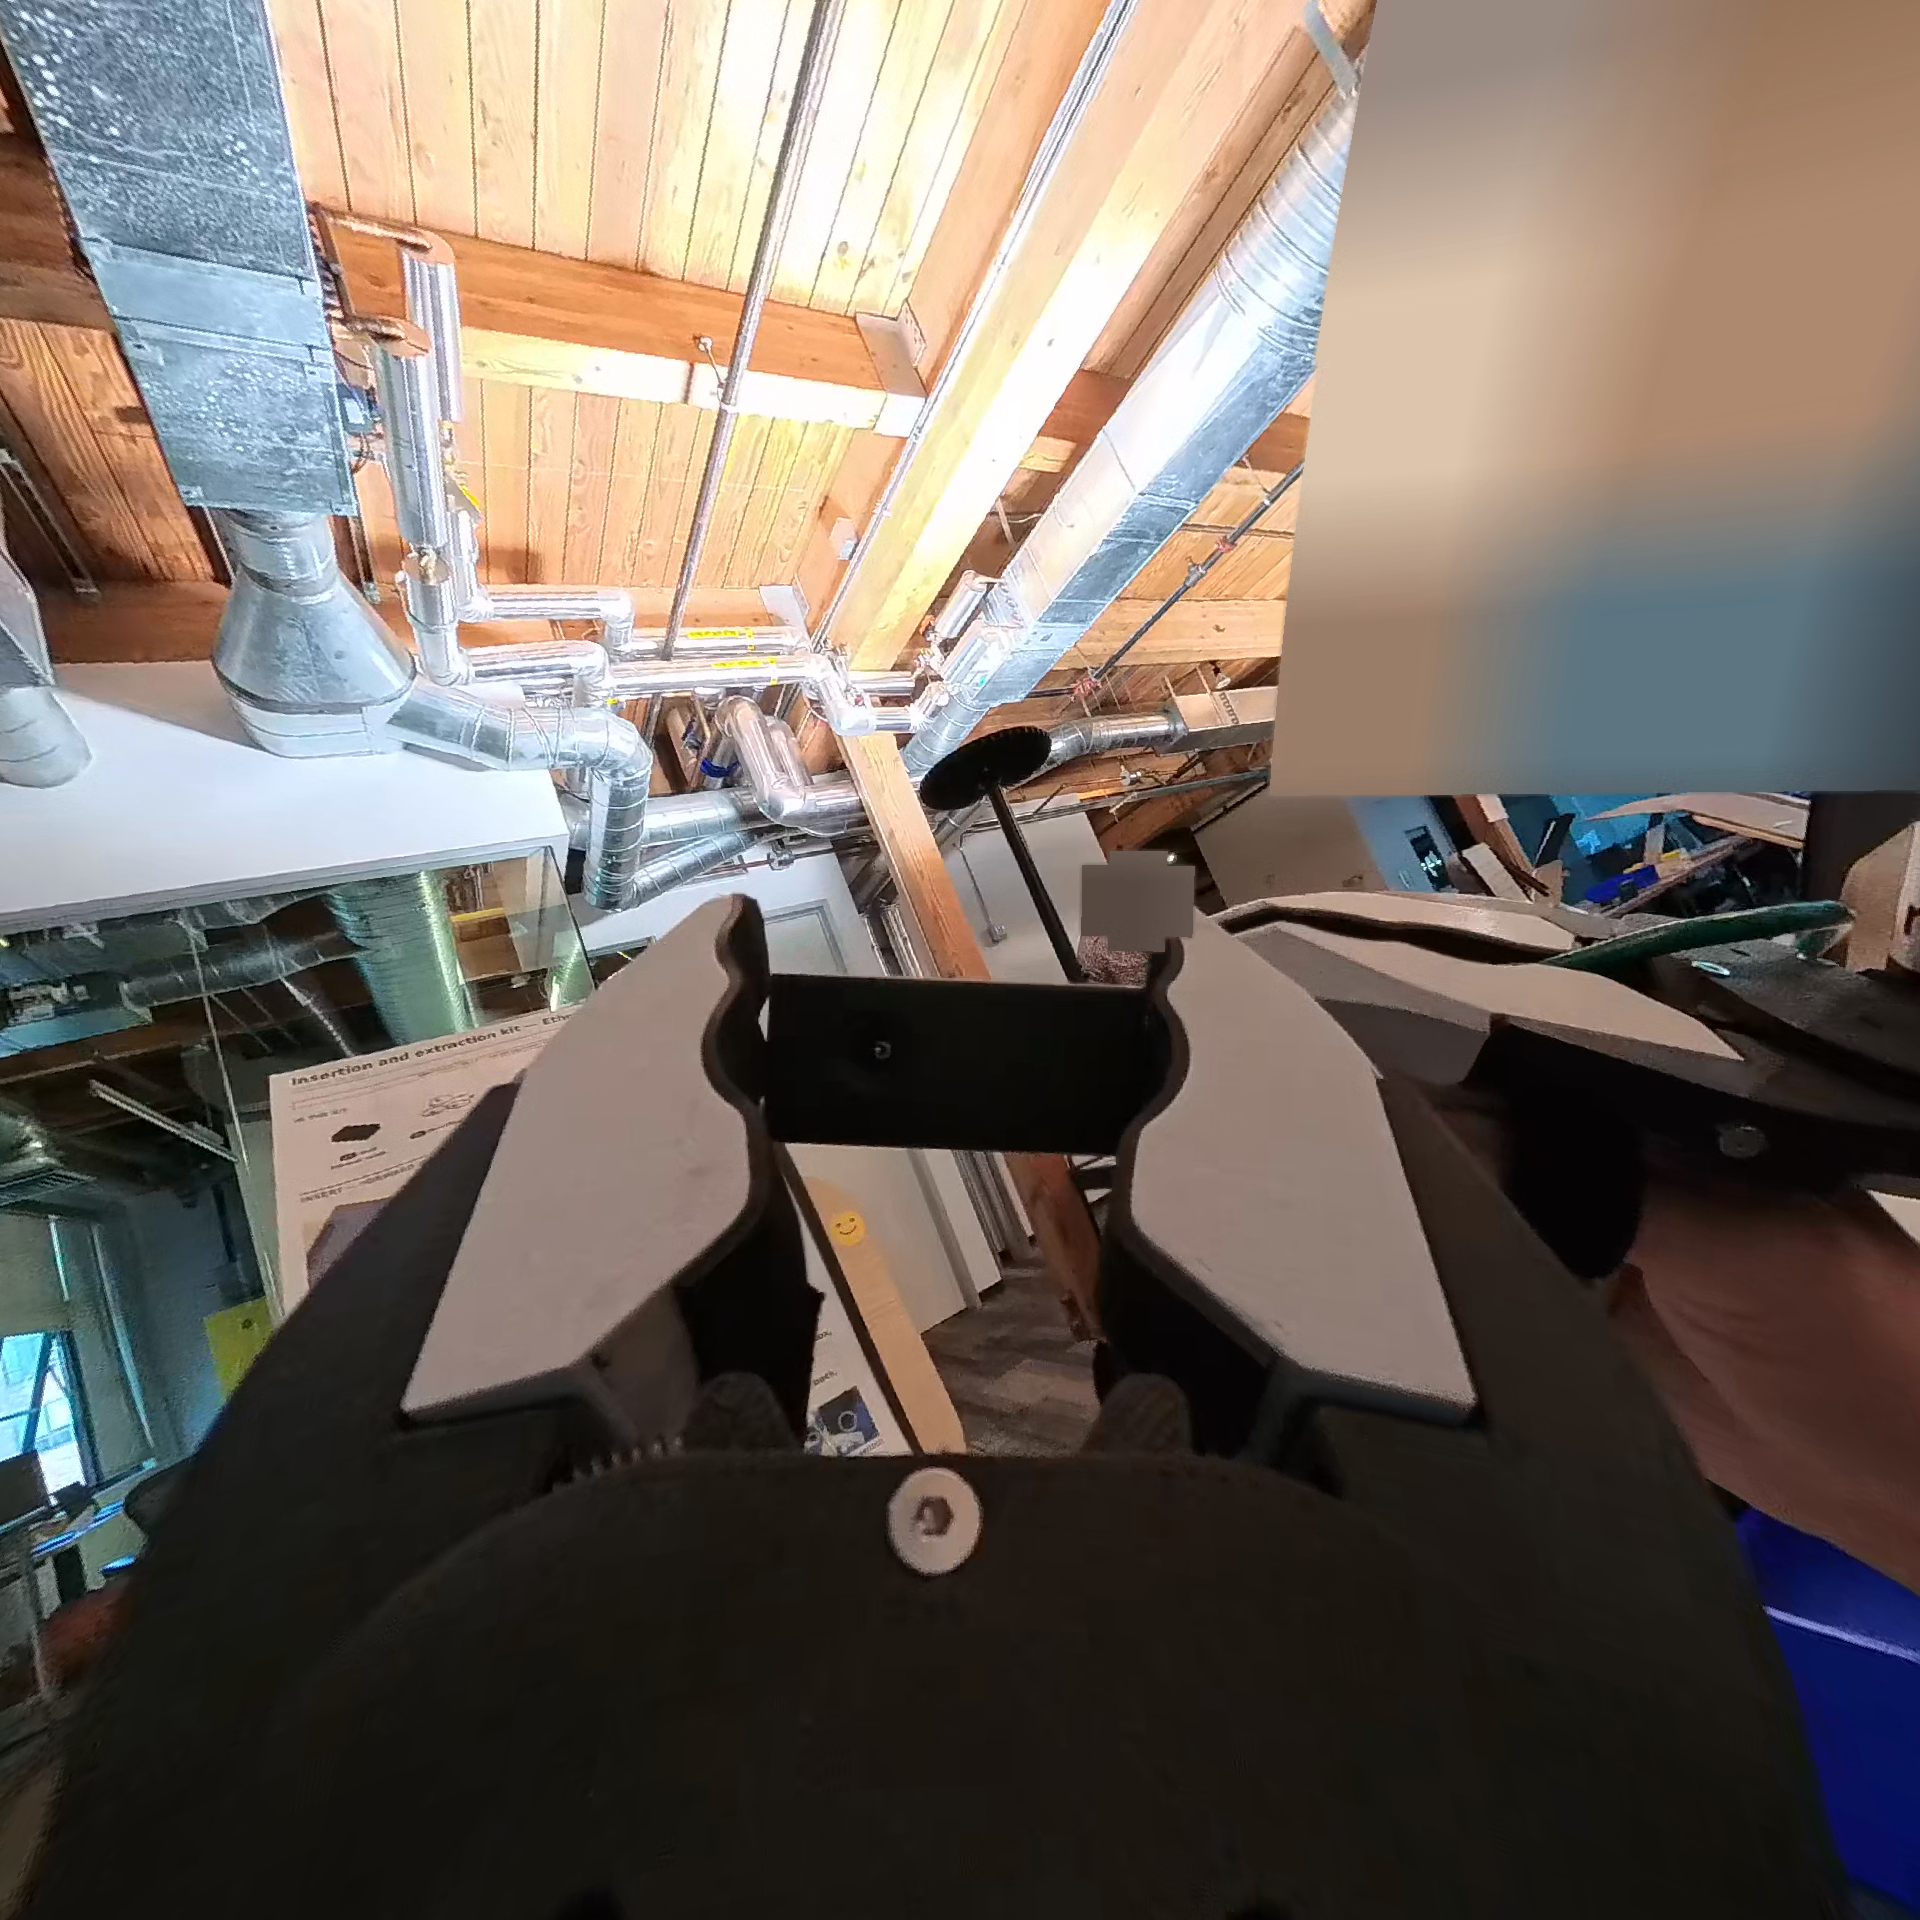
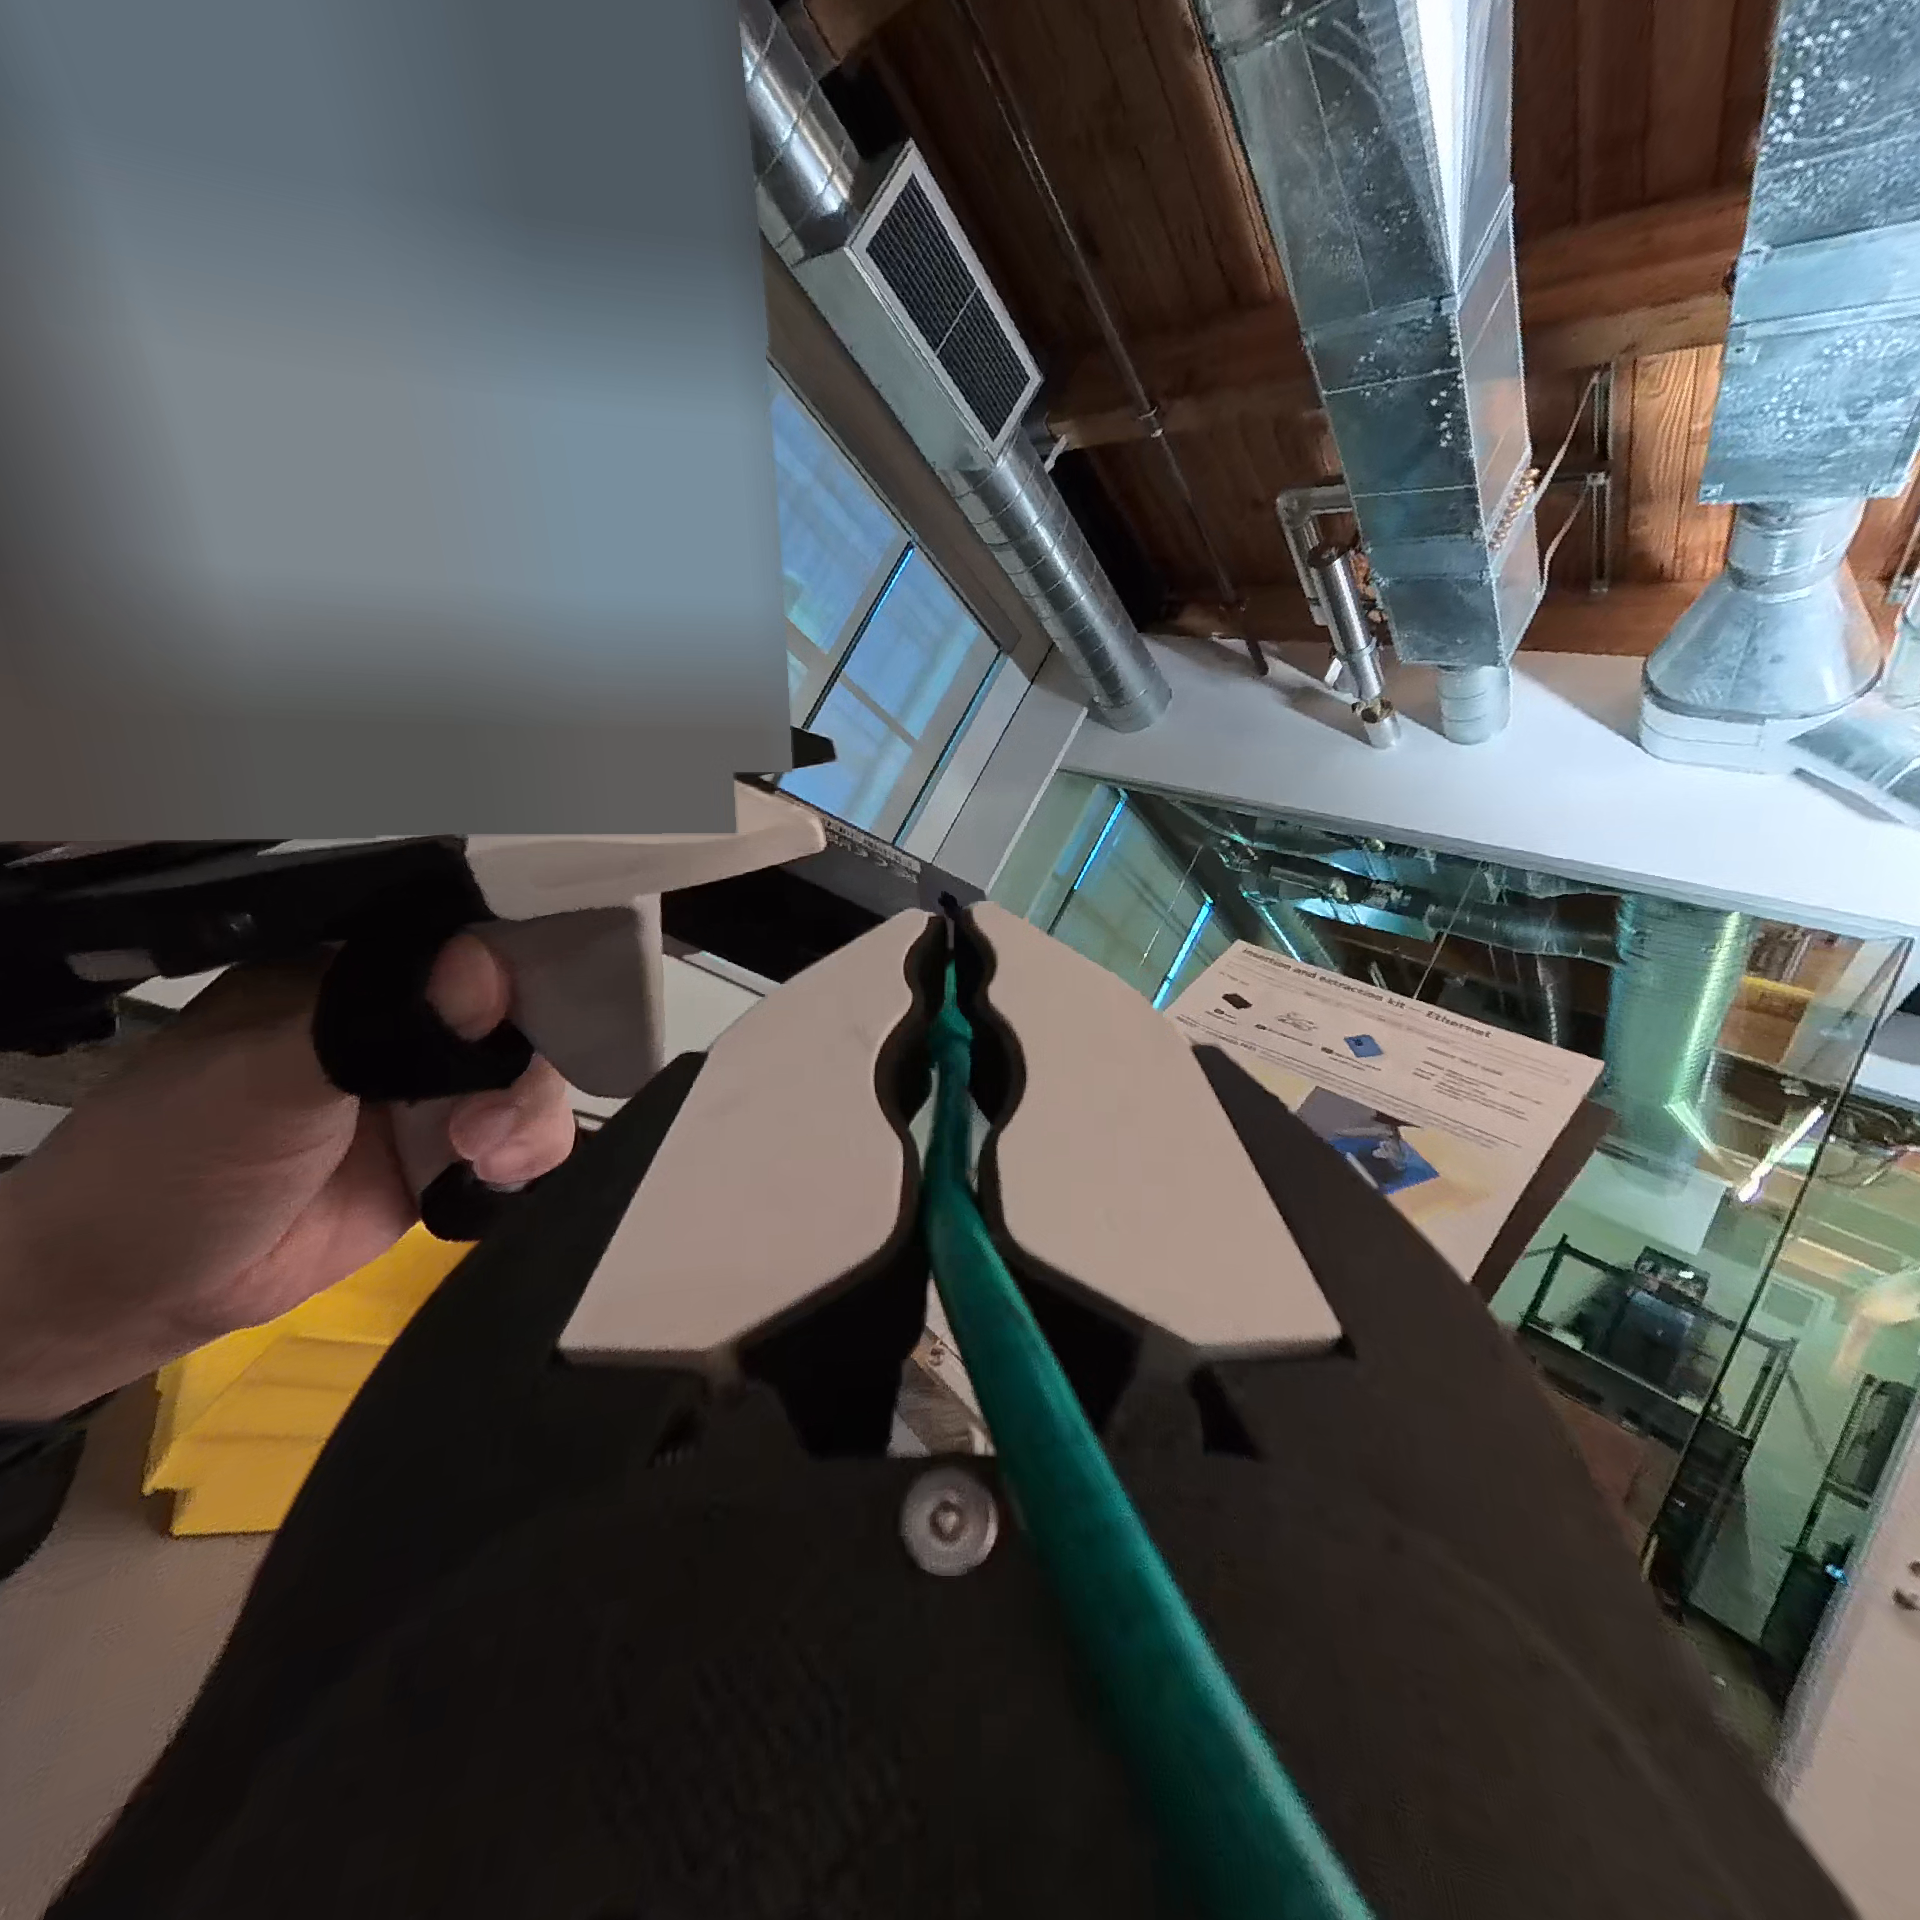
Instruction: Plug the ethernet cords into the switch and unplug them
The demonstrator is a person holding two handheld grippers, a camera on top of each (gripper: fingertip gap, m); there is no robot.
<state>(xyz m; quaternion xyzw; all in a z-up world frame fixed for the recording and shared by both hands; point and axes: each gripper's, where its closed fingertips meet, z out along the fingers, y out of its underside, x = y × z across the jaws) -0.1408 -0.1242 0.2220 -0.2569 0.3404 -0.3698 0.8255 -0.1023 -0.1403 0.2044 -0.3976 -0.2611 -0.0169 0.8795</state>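
My left gripper is shut on a black box-shaped switch, held up in the air between its two grey fingers. My right gripper is shut on a green ethernet cord that runs down between its fingers toward the camera. The cord's plug end sits at the fingertips next to the black switch, which shows dark and only in part. The right gripper and the green cord also show at the right edge of the left wrist view. A hand holds the left gripper.
Both views look upward at a wooden ceiling with metal ducts and pipes. A printed instruction board stands behind, by a glass wall. Yellow foam lies on the table at lower left. A black fan on a pole stands behind.
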